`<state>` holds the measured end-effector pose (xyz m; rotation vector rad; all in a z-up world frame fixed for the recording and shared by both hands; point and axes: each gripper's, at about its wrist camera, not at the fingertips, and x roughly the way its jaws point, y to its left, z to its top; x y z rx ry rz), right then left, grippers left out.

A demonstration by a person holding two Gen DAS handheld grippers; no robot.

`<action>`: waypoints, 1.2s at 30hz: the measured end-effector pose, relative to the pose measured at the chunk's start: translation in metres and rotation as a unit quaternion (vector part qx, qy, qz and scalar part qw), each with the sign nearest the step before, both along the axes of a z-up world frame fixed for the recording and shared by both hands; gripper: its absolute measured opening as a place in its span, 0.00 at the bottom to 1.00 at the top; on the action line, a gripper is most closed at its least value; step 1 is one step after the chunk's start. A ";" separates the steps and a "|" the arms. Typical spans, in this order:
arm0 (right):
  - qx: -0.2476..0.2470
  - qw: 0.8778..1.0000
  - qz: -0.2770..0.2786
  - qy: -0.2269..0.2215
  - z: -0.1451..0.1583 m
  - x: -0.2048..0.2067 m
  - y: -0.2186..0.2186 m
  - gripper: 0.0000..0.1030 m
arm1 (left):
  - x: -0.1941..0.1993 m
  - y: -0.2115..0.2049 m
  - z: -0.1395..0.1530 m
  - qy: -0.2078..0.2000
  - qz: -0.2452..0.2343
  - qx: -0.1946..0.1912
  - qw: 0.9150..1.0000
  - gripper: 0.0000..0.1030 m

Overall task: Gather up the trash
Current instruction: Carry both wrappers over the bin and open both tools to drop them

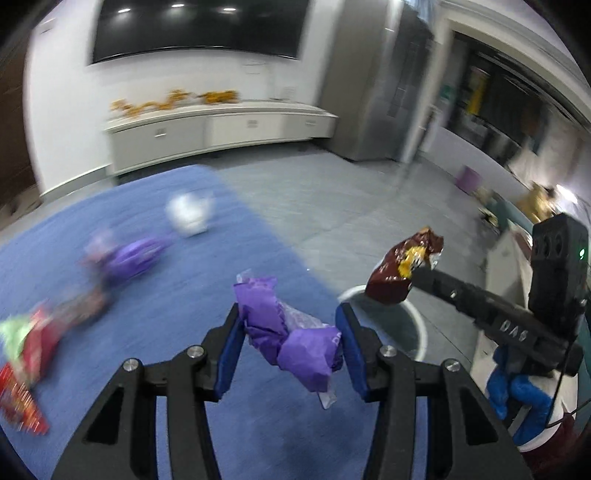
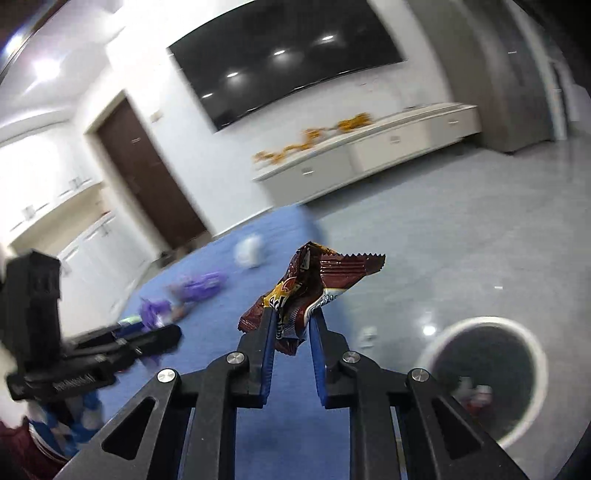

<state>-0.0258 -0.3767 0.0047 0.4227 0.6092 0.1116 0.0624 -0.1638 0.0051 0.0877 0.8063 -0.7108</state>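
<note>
My left gripper is shut on a crumpled purple wrapper and holds it above the blue rug. My right gripper is shut on a brown snack wrapper; in the left wrist view this brown wrapper hangs over the round white-rimmed trash bin. The bin sits on the grey floor at lower right in the right wrist view, with some trash inside. In that view the left gripper shows at the left, holding the purple wrapper.
More trash lies on the rug: a purple wrapper, a white crumpled piece, and a red and green packet. A low white cabinet and a wall screen stand beyond. A dark door is at the left.
</note>
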 end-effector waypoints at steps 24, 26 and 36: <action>0.019 0.969 -0.197 0.150 -0.121 -0.029 -0.159 0.41 | 0.045 -0.240 -0.058 0.099 -0.127 0.013 0.987 0.64; 0.020 0.968 -0.200 0.147 -0.117 -0.033 -0.157 0.41 | 0.043 -0.233 -0.054 0.095 -0.120 0.012 0.988 0.64; 0.001 0.973 -0.208 0.105 -0.070 -0.050 -0.140 0.42 | 0.028 -0.165 -0.016 0.057 -0.083 0.000 0.995 0.64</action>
